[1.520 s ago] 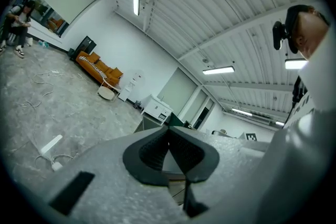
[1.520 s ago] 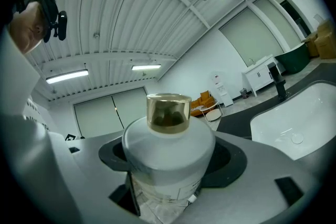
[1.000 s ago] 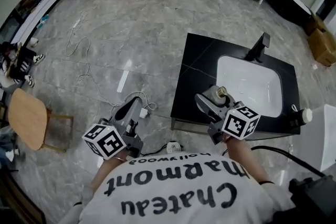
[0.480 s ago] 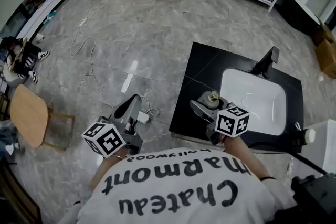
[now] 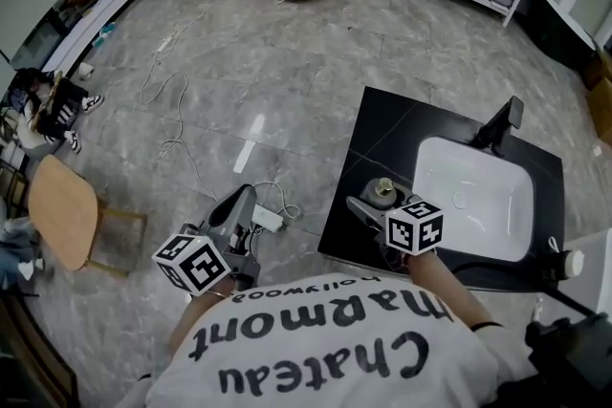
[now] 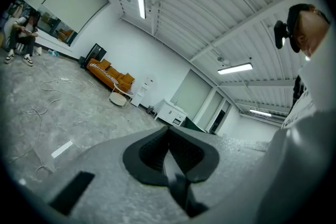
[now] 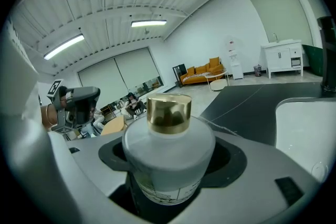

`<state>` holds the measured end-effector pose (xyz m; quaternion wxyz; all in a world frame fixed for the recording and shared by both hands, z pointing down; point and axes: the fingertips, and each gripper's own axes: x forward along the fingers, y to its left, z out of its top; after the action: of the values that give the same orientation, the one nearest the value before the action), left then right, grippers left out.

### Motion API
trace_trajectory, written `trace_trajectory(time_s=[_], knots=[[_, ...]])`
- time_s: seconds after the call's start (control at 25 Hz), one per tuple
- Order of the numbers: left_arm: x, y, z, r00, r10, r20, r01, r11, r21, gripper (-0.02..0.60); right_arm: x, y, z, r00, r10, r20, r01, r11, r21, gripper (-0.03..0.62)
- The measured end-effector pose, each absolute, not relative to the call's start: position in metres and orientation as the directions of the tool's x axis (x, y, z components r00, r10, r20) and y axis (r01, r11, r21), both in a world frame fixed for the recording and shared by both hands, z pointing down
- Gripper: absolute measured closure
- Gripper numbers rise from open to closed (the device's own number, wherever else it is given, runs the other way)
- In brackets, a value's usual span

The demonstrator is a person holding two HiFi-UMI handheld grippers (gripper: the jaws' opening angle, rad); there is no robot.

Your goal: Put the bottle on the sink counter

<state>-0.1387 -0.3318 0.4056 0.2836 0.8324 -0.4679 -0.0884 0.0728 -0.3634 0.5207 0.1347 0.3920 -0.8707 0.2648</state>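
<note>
**Item 1: bottle** [image 7: 168,157]. Frosted white glass with a gold cap and a printed label low on the body. It stands upright, clamped at the body between the jaws of the right hand-held gripper [image 5: 376,198]. It is over the near-left part of the black worktop [image 5: 382,134], just left of the white basin [image 5: 478,191]. I cannot tell whether its base touches the surface.

**Item 2: left hand-held gripper** [image 5: 234,208]. Jaws together with nothing between them. It hangs over the grey floor [image 5: 239,62], left of the worktop and apart from it. It appears to have no part in this step.

**Item 3: tap** [image 5: 502,121]. Black, at the far side of the basin and well apart from the bottle.

**Handling note (judgement).** The step in hand looks like the set-down.
- Lower the bottle straight down and upright, so the base lands flat on bare black surface, clear of the basin rim and the near edge.
- Part the jaws only once the base bears its own weight, since frosted glass is likely to be slippery.
- Draw the gripper back level toward the person, so that neither jaw catches the body and tips it.
</note>
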Motion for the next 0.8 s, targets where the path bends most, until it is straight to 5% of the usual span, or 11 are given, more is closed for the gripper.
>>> trace_trajectory(time_s=[0.8], knots=[[-0.164, -0.324, 0.418, 0.504, -0.856, 0.117, -0.74, -0.358, 0.569, 0.566, 0.059, -0.356, 0.544, -0.621, -0.579, 0.527, -0.766, 0.592, -0.252, 0.249]])
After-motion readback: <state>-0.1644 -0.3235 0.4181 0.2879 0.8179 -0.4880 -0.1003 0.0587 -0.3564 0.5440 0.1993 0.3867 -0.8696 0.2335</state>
